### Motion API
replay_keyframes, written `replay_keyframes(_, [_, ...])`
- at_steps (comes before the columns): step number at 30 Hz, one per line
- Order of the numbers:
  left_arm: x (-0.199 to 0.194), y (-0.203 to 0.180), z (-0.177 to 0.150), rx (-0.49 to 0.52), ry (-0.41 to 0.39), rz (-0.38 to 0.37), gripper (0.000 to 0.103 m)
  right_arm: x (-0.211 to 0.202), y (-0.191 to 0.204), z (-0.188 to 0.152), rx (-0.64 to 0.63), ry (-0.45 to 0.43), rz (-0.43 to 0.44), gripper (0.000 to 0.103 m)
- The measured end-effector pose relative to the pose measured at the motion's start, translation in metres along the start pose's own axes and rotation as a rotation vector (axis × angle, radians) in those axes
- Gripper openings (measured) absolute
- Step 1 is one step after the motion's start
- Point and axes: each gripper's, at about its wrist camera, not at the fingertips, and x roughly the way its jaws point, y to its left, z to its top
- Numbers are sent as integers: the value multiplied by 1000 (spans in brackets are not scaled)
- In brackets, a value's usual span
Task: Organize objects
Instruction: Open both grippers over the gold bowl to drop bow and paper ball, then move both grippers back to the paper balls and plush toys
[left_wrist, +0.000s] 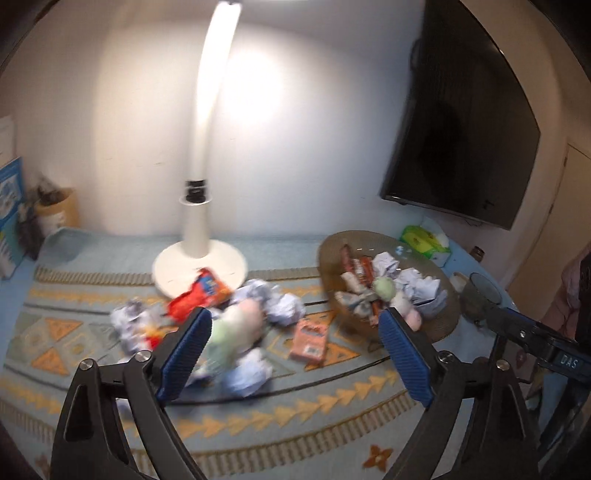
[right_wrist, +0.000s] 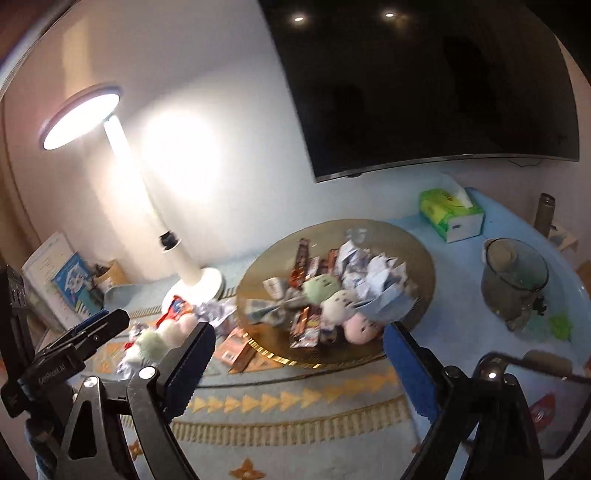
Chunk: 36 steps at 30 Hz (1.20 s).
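We hold both tongs wide open and empty above the bench: left tongs (left_wrist: 293, 334), right tongs (right_wrist: 299, 345). The tray (right_wrist: 413, 243) already carries wrappers, paper balls and soft toys, so we judge it is the collecting place. A loose pile (left_wrist: 236, 325) of toys, paper and a red packet still lies beside the lamp (left_wrist: 199, 266), just left of the tray. A patterned blue cloth (left_wrist: 295, 417) covers the bench; behind are a white wall and a dark screen (right_wrist: 424, 81).

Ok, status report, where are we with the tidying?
Left gripper open, empty. Right gripper open, empty. Tray part loaded; paper balls, plush toys, snack packs loose by lamp base.
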Motion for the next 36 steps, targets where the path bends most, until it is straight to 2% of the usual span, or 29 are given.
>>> replay_keyframes(3, [-23,56,-35,-51,3,187,100,7,37,-35,-67,42,59,103])
replay_keyframes(6, [-22,111,-71,-79,45,362,100,36,66,-71,-135,123,96,103])
replay_keyframes(7, [-19,128,-82,-104,60,406,100,48,74,-83,-159,145,104,103])
replay_keyframes(8, [-18,143,-91,-132,70,416,100,59,79,-93,-171,164,108,103])
replay_keyframes(11, [-18,173,-111,-208,83,409,100,86,82,-114,-174,196,68,103])
replay_keyframes(13, [-18,182,-112,-261,86,357,100,92,84,-116,-192,217,21,103])
replay_keyframes(14, [-17,183,-111,-266,82,367,100,92,84,-116,-196,210,20,103])
replay_keyframes(16, [-5,184,-113,-265,131,405,100,95,82,-117,-194,226,10,103])
replay_keyframes(19, [7,172,-114,-204,192,424,100,107,79,-115,-177,271,-1,103])
replay_keyframes(22, [16,164,-115,-159,238,415,100,112,74,-115,-155,297,4,103])
replay_keyframes(25, [24,164,-118,-154,291,397,101,115,73,-115,-150,311,2,103])
replay_keyframes(30, [20,162,-119,-151,281,387,101,119,73,-116,-153,334,8,103])
replay_keyframes(33, [14,160,-117,-144,246,383,101,122,74,-117,-157,351,1,103])
replay_keyframes(34, [11,157,-116,-134,228,370,101,123,74,-117,-160,353,-1,103])
replay_keyframes(36, [5,150,-108,-102,187,258,101,123,74,-116,-160,353,-1,103])
